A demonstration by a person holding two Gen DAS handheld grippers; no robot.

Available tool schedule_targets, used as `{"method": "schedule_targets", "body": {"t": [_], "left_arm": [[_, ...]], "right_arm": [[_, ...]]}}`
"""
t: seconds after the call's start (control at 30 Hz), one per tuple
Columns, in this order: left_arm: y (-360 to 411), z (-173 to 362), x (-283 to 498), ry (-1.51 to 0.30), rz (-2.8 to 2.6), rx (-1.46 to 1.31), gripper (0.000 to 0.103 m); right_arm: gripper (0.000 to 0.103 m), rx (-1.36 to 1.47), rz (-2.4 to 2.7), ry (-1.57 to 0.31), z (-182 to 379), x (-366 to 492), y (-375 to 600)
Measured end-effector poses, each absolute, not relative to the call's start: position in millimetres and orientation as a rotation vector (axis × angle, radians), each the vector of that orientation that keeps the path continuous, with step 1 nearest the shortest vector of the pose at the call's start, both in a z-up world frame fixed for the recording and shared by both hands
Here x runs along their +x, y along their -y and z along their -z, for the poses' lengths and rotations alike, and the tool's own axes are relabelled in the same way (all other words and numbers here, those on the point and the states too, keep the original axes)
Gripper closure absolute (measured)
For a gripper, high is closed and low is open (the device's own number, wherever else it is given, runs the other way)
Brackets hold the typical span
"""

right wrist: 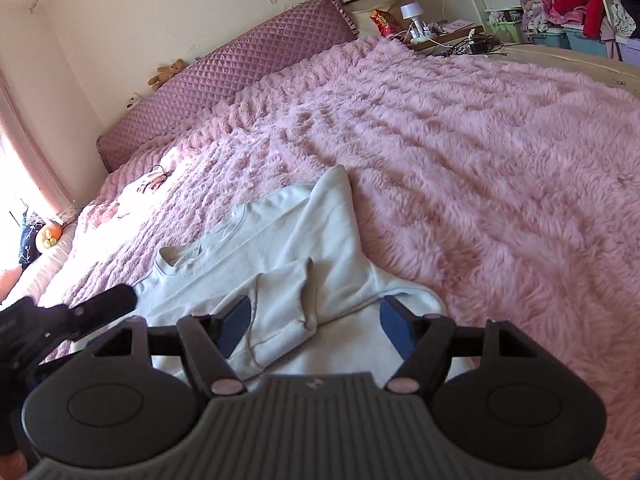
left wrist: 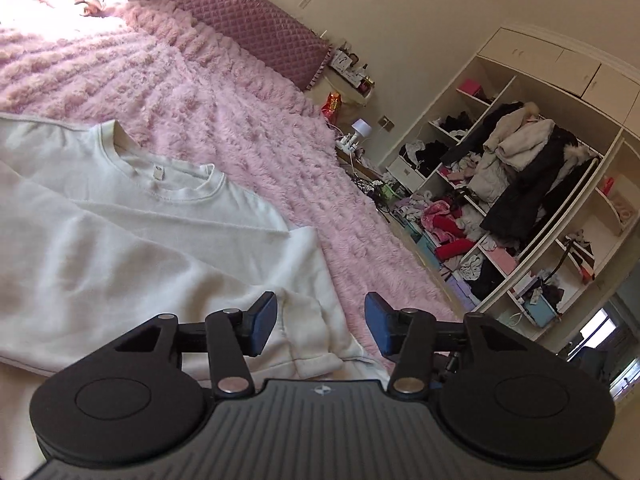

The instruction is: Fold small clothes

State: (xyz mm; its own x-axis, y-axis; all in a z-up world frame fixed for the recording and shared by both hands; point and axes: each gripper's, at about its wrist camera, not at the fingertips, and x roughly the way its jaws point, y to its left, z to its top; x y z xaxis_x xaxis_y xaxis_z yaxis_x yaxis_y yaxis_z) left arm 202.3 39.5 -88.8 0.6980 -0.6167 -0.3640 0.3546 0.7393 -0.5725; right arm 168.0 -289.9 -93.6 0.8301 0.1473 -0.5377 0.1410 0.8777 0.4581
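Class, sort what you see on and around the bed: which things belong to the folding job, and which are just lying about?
Belongs to the job:
white cotton sweatshirt
left hand-held gripper
right hand-held gripper

Just lying about:
brown teddy bear
small white table lamp
red snack bag

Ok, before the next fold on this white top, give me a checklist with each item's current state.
1. Left tool open, holding nothing: ok.
2. Right tool open, holding nothing: ok.
3. White top lies on the pink blanket: ok.
4. Sleeve cuff folded across the body, lying between the right tool's fingers: ok.
5. Top smooth, no bunching: not ok, ridges near the cuff.
6. Hem aligned: cannot tell, hidden by the tools.
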Motion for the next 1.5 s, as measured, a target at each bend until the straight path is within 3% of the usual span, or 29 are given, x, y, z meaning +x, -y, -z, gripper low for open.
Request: {"method": "schedule_targets", "body": {"t": [0.2,0.33,0.57,0.6,0.63,0.67,0.7,0.97,1.03,1.13,1.17,1.23,1.5], "left_arm": [[-127.7,77.4,168.2,-0.572,0.365,-0.228,0.046],[-174.4,83.5,153.1,-0.610,0.226,-0.140,0.045],[-208.3,99.8,149.4,-0.639,0.144,-0.039,0.044],[-206.3,102.7,151.2,-0.647,0.144,0.002,0.044],[-205.0,105.4,153.3,-0.652,0.140,0.036,0.044],[-203.1,107.4,156.1,-0.659,0.139,0.069,0.044],[-201.3,109.9,159.1,-0.664,0.141,0.104,0.044],[-183.8,124.7,179.5,-0.681,0.196,0.375,0.045],[-177.0,129.8,182.3,-0.692,0.230,0.446,0.048],[-168.6,137.9,185.2,-0.699,0.305,0.522,0.077],[-167.9,139.1,187.2,-0.704,0.326,0.525,0.091],[-165.6,139.2,188.7,-0.687,0.313,0.542,0.100],[-179.9,117.8,163.1,-0.592,0.099,0.250,0.101]], "right_arm": [[0.037,0.466,-0.033,-0.624,106.3,215.1,273.2],[0.053,0.450,-0.086,-0.664,115.8,242.2,263.1],[0.053,0.436,-0.081,-0.719,126.7,267.4,252.8],[0.060,0.435,-0.090,-0.726,127.2,268.6,251.3],[0.083,0.439,-0.099,-0.731,127.5,269.5,249.6],[0.098,0.441,-0.106,-0.738,127.4,270.7,248.3],[0.103,0.440,-0.108,-0.746,127.2,271.5,247.3],[0.103,0.448,-0.110,-0.732,121.2,267.8,248.5],[0.103,0.445,-0.109,-0.733,120.2,268.2,247.9],[0.103,0.455,-0.112,-0.728,117.1,268.5,248.1],[0.103,0.457,-0.112,-0.724,115.3,268.7,247.8],[0.103,0.465,-0.108,-0.711,110.1,268.5,247.9],[0.103,0.504,-0.076,-0.510,63.2,239.3,270.1]]}}
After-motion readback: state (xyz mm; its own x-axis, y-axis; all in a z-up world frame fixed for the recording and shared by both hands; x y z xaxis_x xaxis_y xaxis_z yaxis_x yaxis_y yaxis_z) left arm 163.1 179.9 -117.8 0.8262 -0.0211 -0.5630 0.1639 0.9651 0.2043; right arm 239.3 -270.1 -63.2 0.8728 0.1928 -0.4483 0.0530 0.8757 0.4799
